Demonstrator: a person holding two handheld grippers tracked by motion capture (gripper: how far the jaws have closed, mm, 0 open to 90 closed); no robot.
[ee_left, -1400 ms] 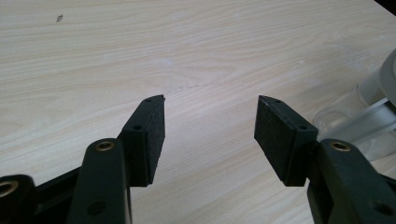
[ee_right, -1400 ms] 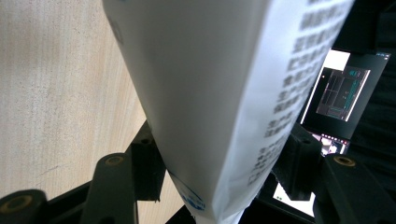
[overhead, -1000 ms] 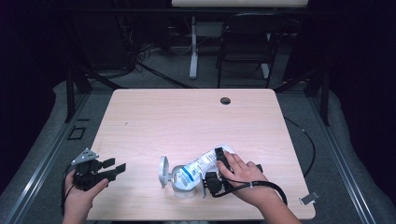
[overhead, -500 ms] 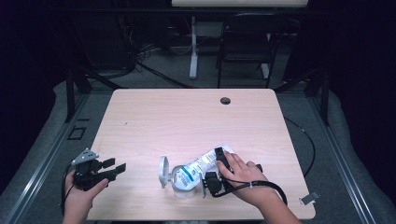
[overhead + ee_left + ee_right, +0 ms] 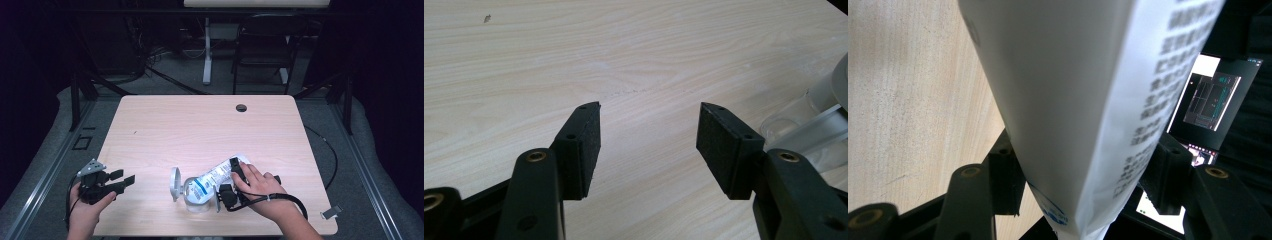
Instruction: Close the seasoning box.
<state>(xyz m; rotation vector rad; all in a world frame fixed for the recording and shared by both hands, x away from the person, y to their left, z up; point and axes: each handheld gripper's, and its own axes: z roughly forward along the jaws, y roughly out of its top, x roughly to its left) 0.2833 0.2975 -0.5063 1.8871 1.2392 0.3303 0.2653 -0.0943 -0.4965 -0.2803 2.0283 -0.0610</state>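
Observation:
A white pouch (image 5: 209, 178) with a blue label lies on the wooden table (image 5: 200, 125) near its front edge. Its left end rests at a clear plastic container (image 5: 194, 196) that has a white round lid (image 5: 174, 182). My right gripper (image 5: 231, 179) straddles the pouch, and in the right gripper view the pouch (image 5: 1073, 75), printed with text, spans the whole gap, with both pads of the right gripper (image 5: 1083, 170) against its sides. At the front left my left gripper (image 5: 125, 177) is open; the left gripper view has the left gripper (image 5: 649, 135) over bare wood, the clear container (image 5: 809, 120) at its right.
A dark cable hole (image 5: 241, 107) sits near the table's far edge. A chair (image 5: 260, 45) and a desk leg (image 5: 206, 50) stand on the floor behind. A lit screen (image 5: 1213, 95) appears beyond the pouch in the right gripper view.

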